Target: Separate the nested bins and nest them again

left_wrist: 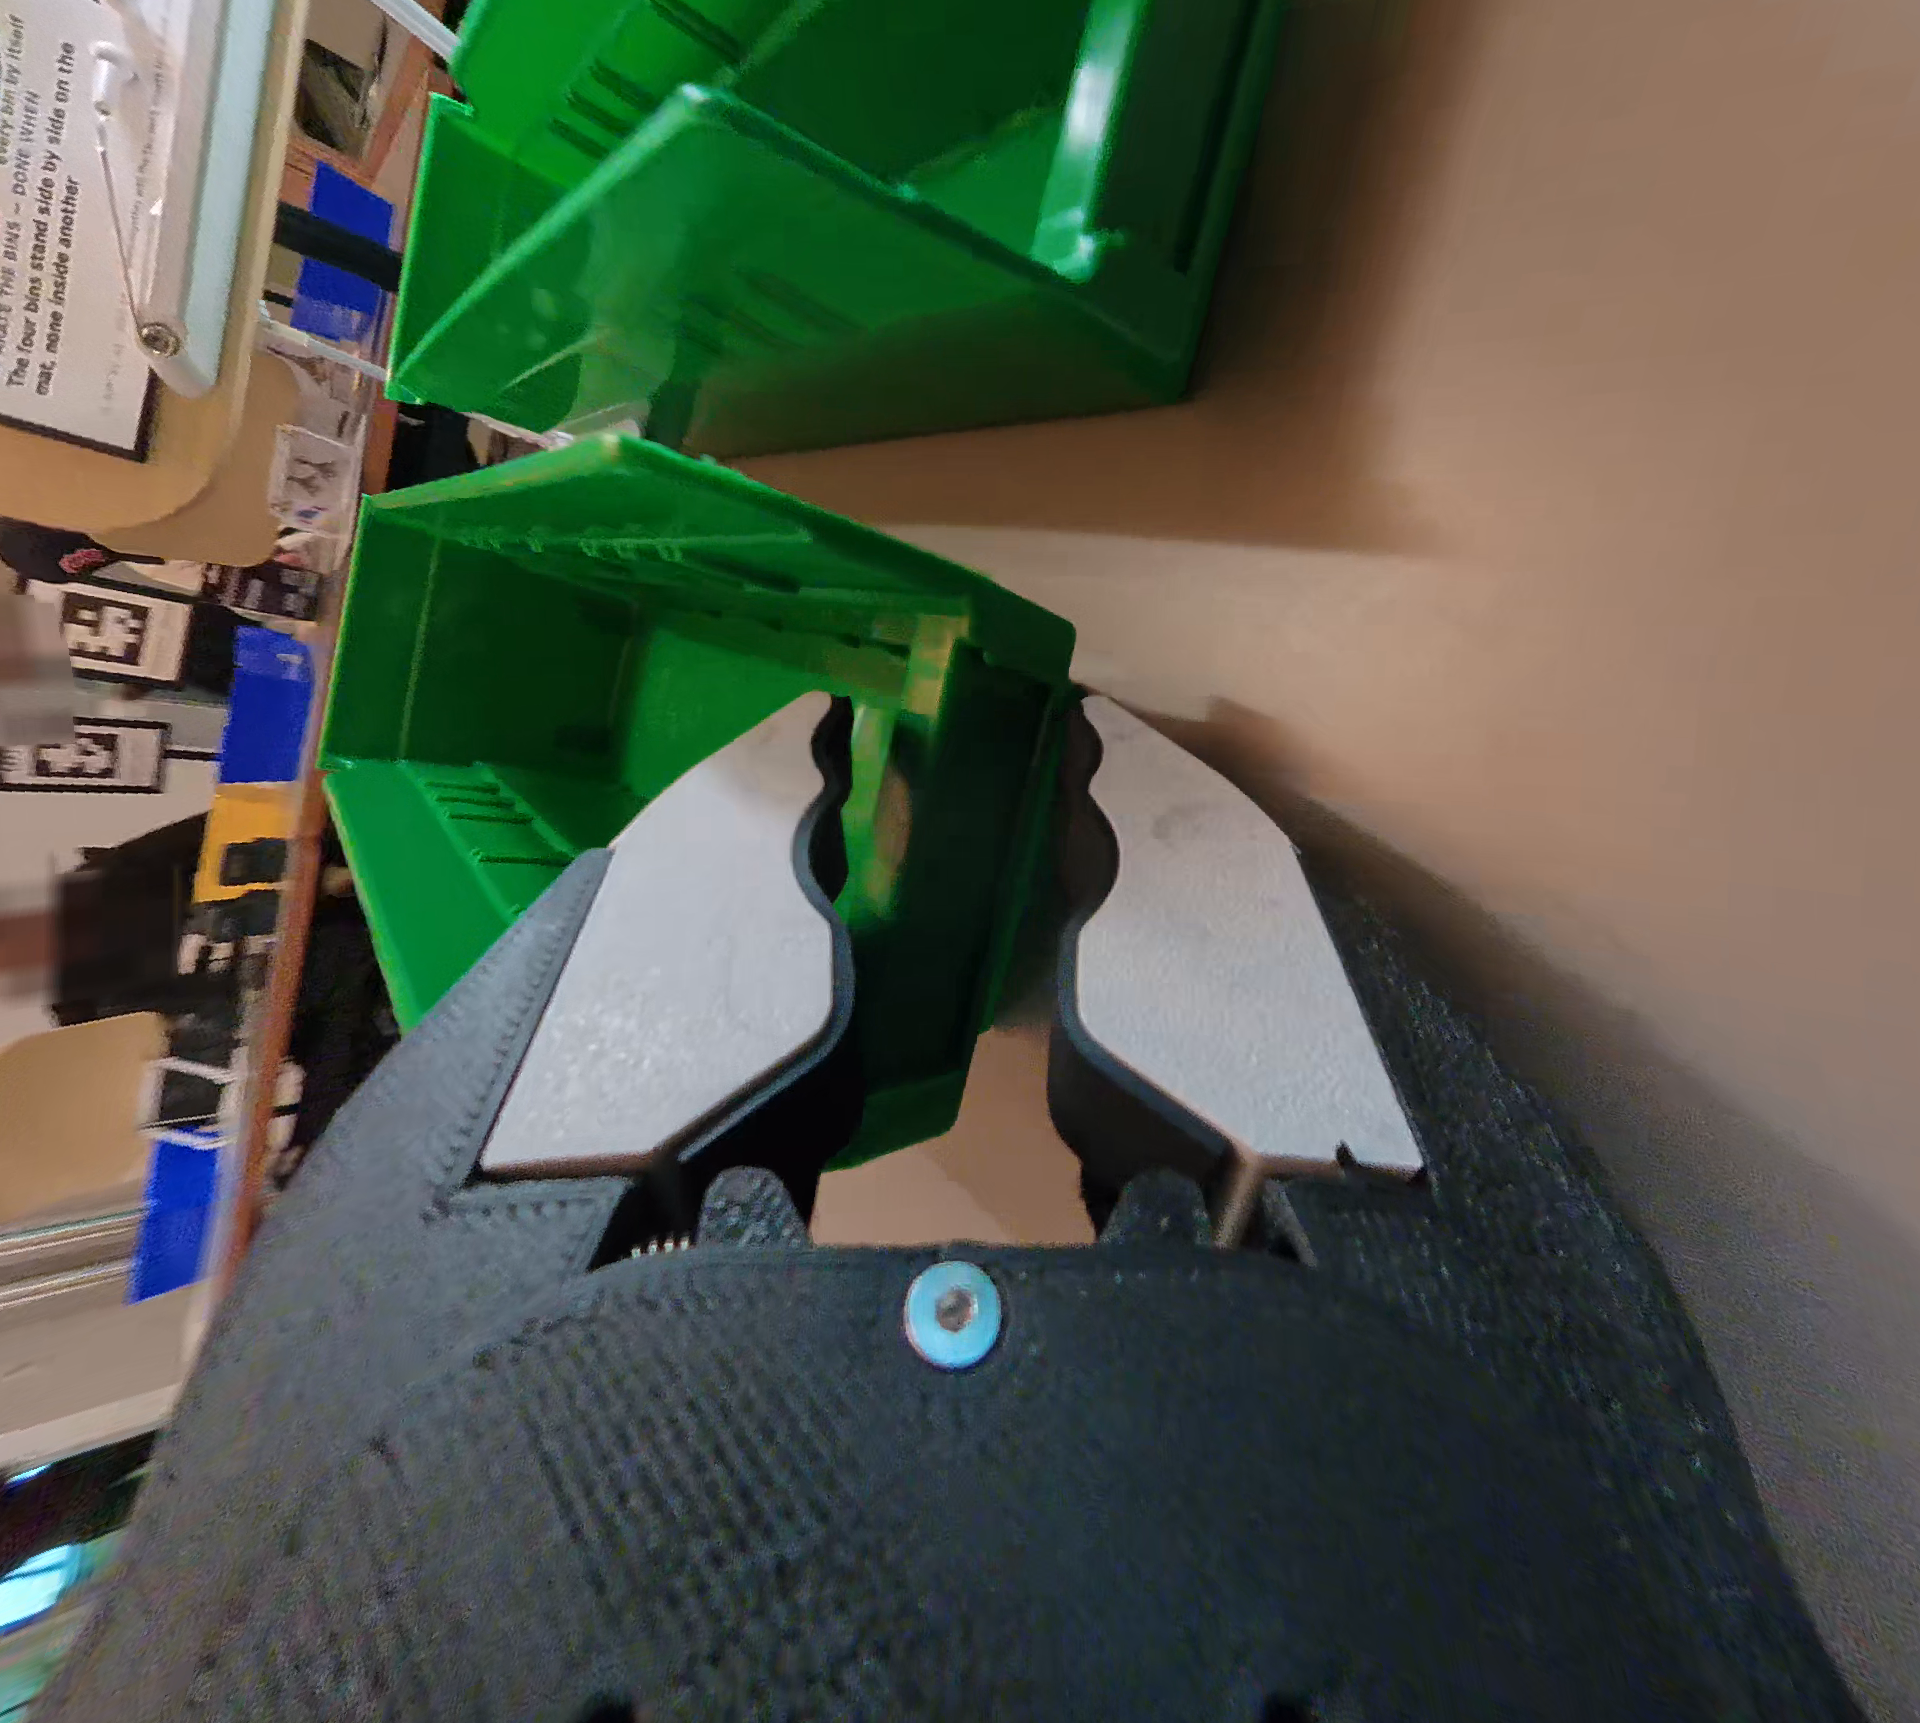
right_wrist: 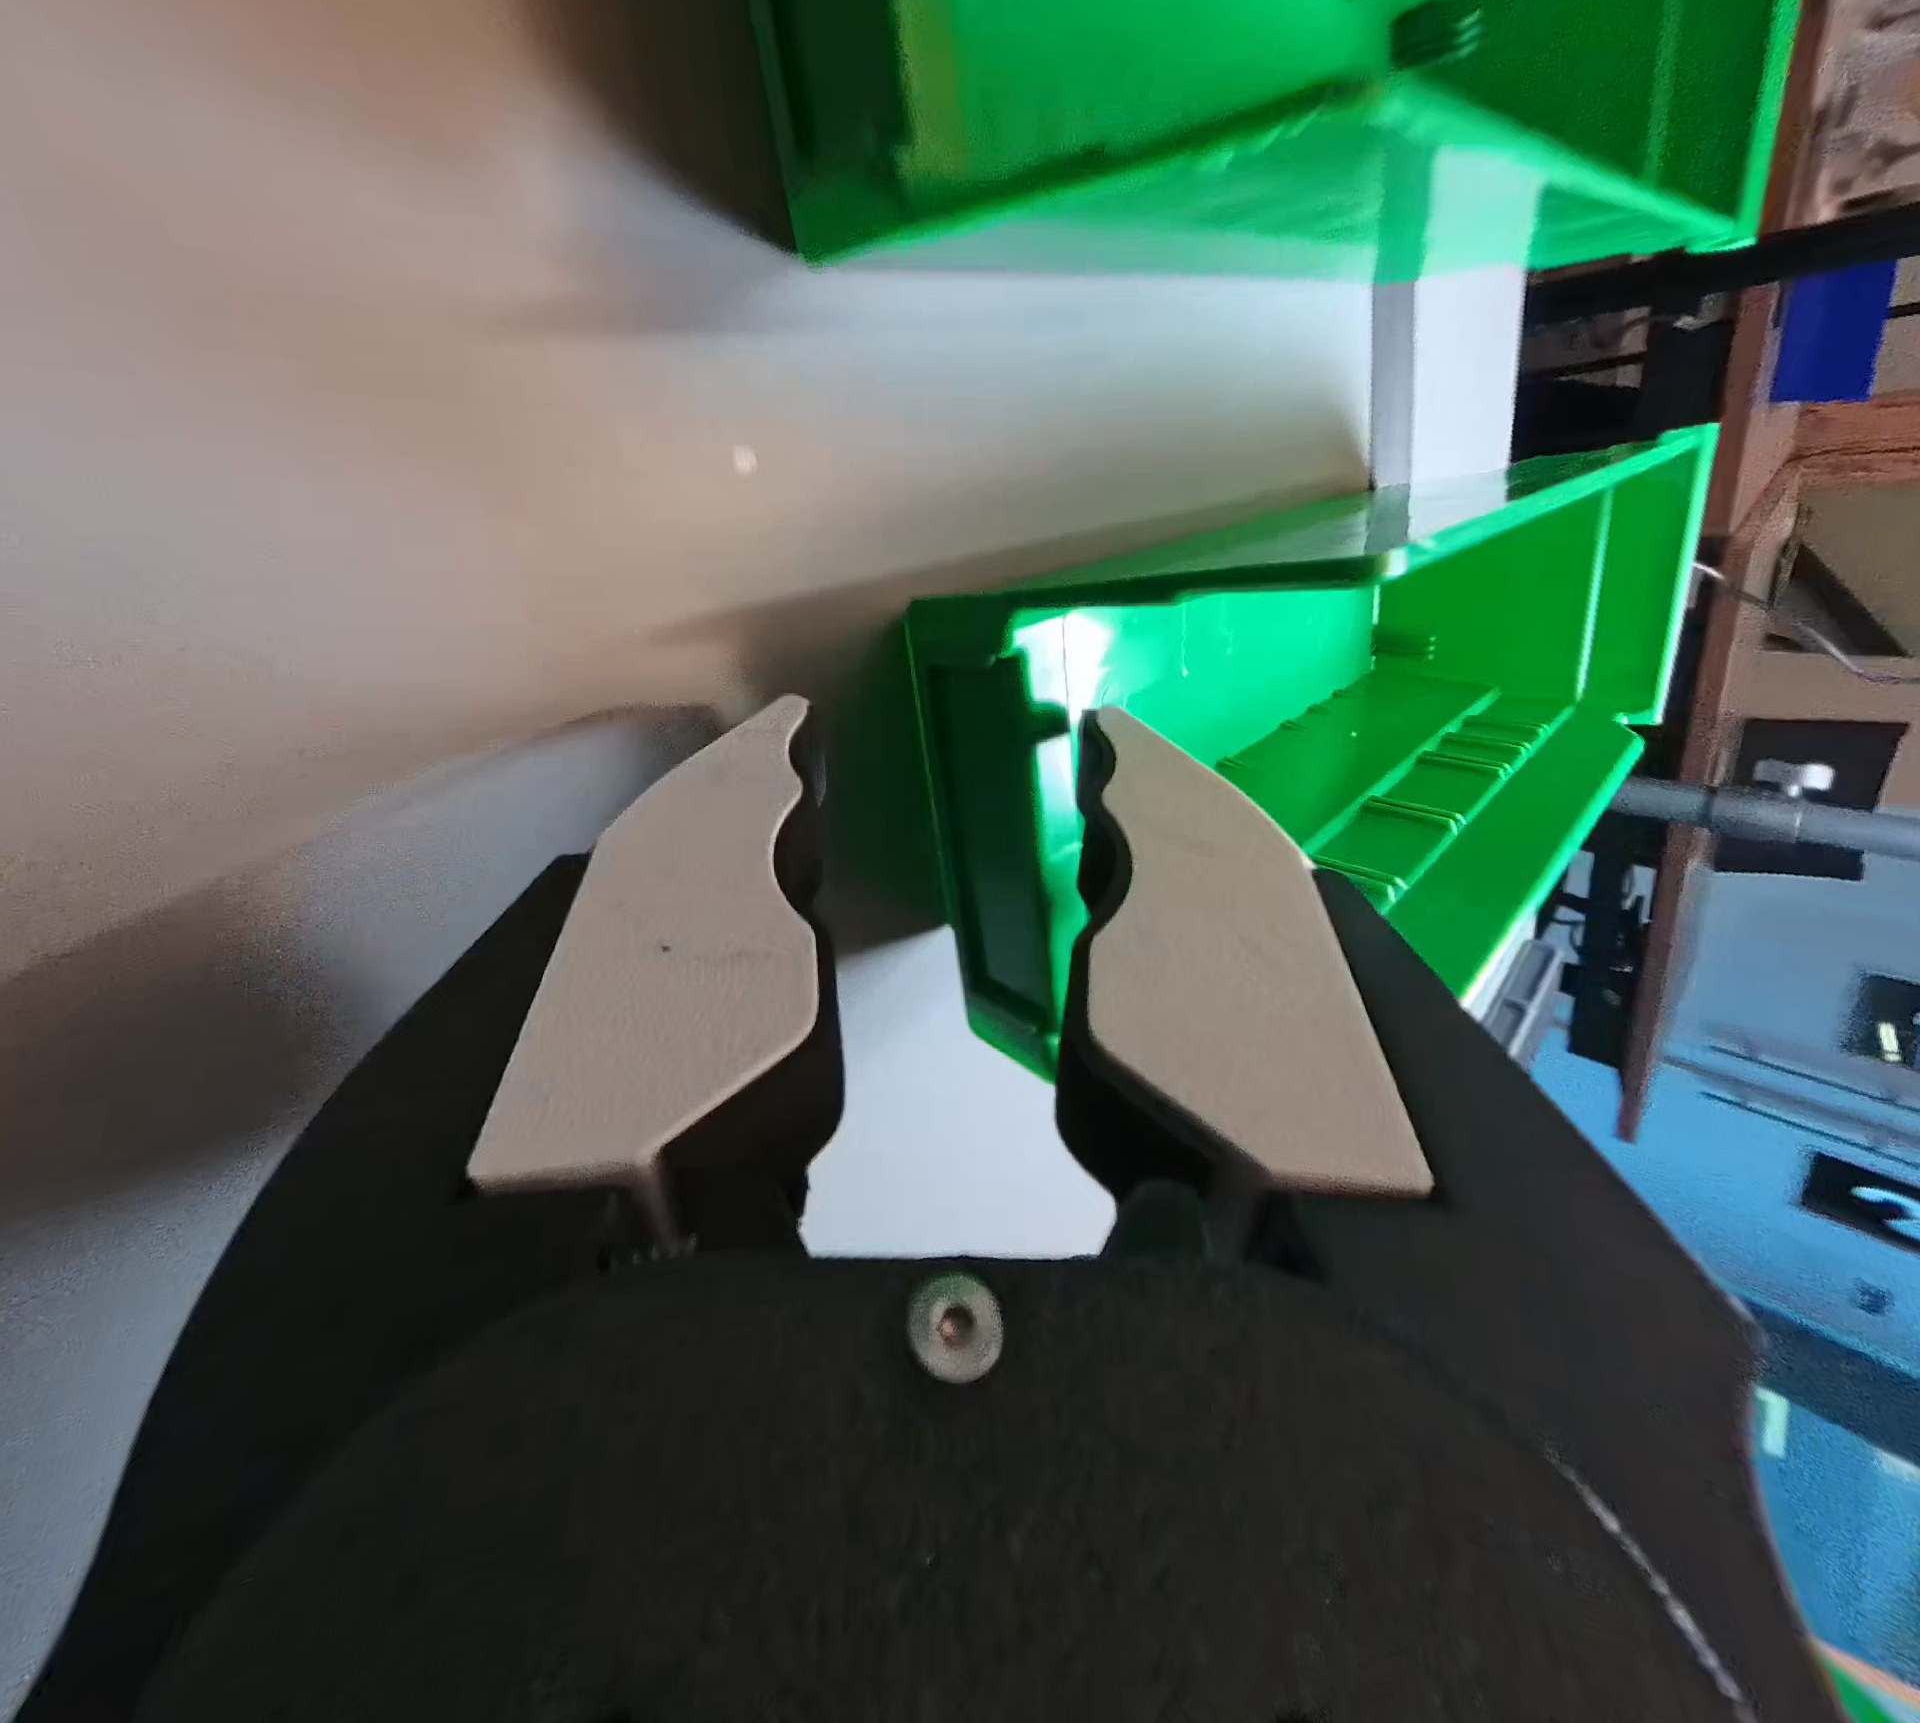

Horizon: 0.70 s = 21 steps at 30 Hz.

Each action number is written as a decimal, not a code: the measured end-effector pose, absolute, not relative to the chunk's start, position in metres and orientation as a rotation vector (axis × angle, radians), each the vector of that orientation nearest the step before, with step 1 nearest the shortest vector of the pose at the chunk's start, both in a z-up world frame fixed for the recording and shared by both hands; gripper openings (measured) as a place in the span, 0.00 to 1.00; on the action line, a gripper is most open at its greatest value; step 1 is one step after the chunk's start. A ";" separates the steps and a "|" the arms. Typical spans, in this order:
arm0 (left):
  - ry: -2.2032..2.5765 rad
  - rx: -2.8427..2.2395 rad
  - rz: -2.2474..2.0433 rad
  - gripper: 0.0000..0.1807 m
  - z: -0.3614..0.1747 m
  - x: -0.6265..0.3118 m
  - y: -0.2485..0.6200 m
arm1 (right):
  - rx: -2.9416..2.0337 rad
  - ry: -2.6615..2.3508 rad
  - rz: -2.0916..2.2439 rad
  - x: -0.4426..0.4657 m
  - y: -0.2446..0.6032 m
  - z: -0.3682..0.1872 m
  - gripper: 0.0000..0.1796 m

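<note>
Seemingly glossy green ribbed bins [left_wrist: 644,738].

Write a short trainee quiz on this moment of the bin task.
1. True or false: the bins are blue.
2. What sits between the left tongs? A) a bin wall B) paper C) nothing
3. Fill in: the right tongs are ____ (open or shut).
Key: 1 false, they are green; 2 A; 3 open.
</note>
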<state>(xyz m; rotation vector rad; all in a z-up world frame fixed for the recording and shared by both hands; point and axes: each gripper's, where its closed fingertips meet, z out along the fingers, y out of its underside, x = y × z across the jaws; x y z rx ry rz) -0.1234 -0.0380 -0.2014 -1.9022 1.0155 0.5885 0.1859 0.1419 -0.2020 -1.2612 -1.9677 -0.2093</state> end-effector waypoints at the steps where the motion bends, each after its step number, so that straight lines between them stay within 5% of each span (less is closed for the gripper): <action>1: 0.983 -1.899 0.542 0.24 -0.196 -0.121 -0.040 | -1.273 -1.927 -0.161 0.184 0.134 -0.196 0.27; 11: 0.290 -1.725 -0.082 0.31 -0.107 -0.114 -0.067 | -1.564 -1.132 0.512 0.178 0.086 -0.134 0.31; 21: 0.017 -1.729 -0.086 0.32 -0.123 -0.134 -0.135 | -1.669 -0.854 0.499 0.230 0.077 -0.151 0.38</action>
